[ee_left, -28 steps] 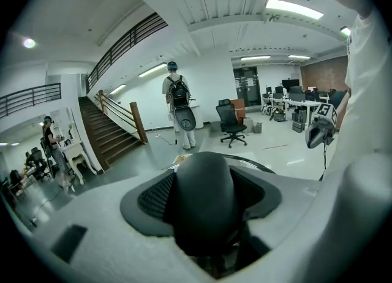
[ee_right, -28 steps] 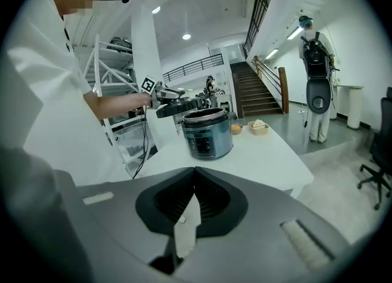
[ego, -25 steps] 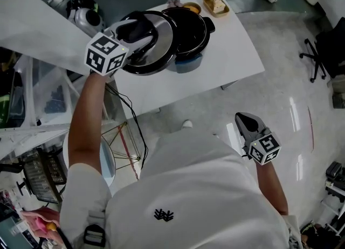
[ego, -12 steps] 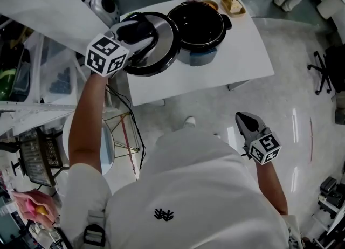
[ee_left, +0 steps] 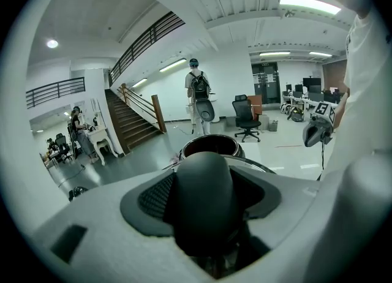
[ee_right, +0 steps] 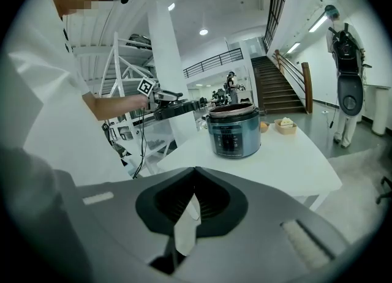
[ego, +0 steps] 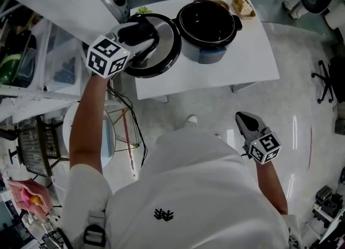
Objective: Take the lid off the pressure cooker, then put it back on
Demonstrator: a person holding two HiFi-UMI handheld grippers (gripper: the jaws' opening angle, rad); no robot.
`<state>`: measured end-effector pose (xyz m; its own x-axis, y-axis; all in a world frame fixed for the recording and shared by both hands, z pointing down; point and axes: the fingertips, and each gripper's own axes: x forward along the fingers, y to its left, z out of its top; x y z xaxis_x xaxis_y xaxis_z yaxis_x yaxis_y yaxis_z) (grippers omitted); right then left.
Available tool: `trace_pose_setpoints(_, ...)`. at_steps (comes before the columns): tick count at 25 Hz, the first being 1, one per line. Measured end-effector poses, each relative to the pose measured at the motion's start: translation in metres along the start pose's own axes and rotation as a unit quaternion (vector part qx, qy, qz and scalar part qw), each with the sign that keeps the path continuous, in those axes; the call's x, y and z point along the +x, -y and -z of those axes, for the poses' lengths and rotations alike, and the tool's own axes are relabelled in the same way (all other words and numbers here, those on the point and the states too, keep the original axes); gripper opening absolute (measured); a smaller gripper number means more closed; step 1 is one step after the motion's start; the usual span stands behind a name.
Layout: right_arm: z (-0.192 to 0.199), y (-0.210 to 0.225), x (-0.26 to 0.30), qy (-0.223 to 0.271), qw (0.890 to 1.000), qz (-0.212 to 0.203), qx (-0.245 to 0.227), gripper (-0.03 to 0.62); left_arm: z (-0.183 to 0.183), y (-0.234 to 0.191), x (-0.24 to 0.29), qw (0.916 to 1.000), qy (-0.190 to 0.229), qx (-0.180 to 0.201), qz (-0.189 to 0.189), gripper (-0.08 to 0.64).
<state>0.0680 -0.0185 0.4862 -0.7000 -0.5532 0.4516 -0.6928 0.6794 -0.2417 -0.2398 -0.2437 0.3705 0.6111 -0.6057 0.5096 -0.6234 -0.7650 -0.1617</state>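
left gripper jaws gripping lid, now beside cooker, right gripper closed, empty

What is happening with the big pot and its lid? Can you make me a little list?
lid: off the pot, held up beside it by its black handle
pressure cooker: open, standing on the white table
left gripper: closed on the lid's handle
right gripper: low by the person's side, jaws together, holding nothing
small tray: on the table behind the cooker
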Motion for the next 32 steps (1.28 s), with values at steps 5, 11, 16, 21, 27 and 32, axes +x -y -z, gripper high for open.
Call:
trace_pose_setpoints(5,-0.004,-0.003,0.005,0.000,1.000,-0.006,-0.004,0.012,0.010,0.000,-0.006,1.0000,-0.003,-0.005,-0.004,0.284)
trace_pose_setpoints(11,-0.005,-0.001,0.004,-0.006,1.000,-0.002,-0.008,0.012,0.028,0.004,-0.001,0.9998,-0.004,-0.019,-0.007,0.284)
trace_pose_setpoints(16,-0.001,0.000,0.004,-0.009,1.000,0.004,-0.004,0.014,0.059,0.013,0.005,0.9995,-0.017,-0.025,-0.011,0.284)
trace_pose_setpoints(21,-0.001,0.004,0.001,-0.015,1.000,0.014,-0.002,0.012,0.092,0.019,0.021,0.9985,-0.024,-0.048,-0.009,0.285)
trace_pose_setpoints(27,0.002,0.006,-0.004,-0.021,0.999,0.029,-0.002,0.012,0.130,0.028,0.045,0.9970,-0.036,-0.066,-0.017,0.285)
trace_pose_setpoints(32,0.005,0.008,-0.009,-0.028,0.999,0.039,0.001,0.014,0.152,0.034,0.064,0.9959,-0.050,-0.071,-0.024,0.285)
